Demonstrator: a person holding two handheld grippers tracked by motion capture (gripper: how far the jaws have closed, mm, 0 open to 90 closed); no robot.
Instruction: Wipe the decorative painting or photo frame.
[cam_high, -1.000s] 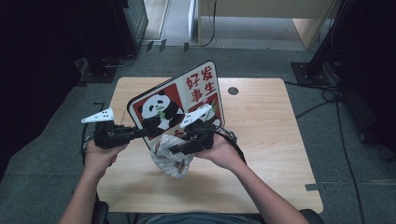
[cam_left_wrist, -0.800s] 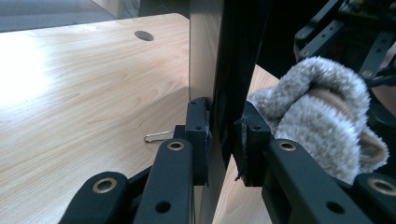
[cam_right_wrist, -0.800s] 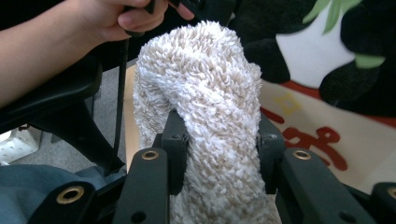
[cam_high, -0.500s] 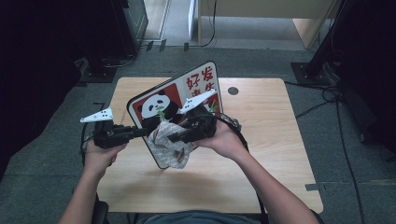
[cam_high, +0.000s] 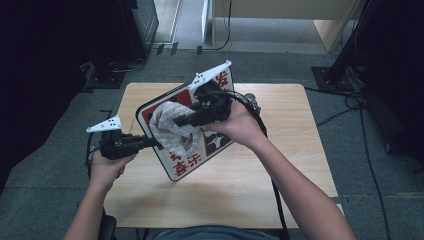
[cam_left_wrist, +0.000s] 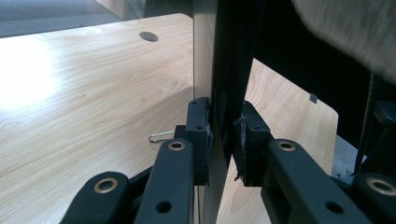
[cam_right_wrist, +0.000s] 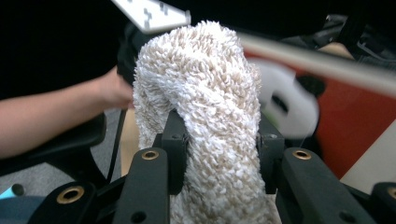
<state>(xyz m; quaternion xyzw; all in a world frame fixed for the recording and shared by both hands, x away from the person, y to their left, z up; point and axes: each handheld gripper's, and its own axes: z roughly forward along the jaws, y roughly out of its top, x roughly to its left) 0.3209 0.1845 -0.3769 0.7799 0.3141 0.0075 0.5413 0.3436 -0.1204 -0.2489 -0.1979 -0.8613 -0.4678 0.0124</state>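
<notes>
Wiping job: the panda sign board (cam_high: 186, 160), red and white with printed characters, is held tilted up off the bench (cam_high: 295, 165), low corner toward the person, top edge away. Left claw (cam_high: 152, 144) is clamped shut on the board's left edge; in the left gripper view the board's thin edge (cam_left_wrist: 219, 88) sits squarely between both pads, pinched tight. Right claw (cam_high: 182, 120) is closed on a fluffy white-beige towel (cam_high: 172, 131), bunched up and pressed against the upper left part of the board's face. In the right gripper view the towel (cam_right_wrist: 205, 107) bulges out over the pads in a thick roll, the panda print blurred behind it. My read: mid-wipe, upper area of the face being covered, lower part with the characters likely not done yet. To do it well: keep the left grip firm and still, since the board is only pinched at one edge and wiping pressure will try to swing it around that point. Push lightly, stroke along the face rather than into it, and keep strokes close to the held edge where possible. Keep the towel's fat fold leading so the hard pads don't scrape the print. The bench carries a small wire clip (cam_left_wrist: 161, 136) under the board and a cable hole (cam_left_wrist: 148, 36) farther off; neither in the way.
</notes>
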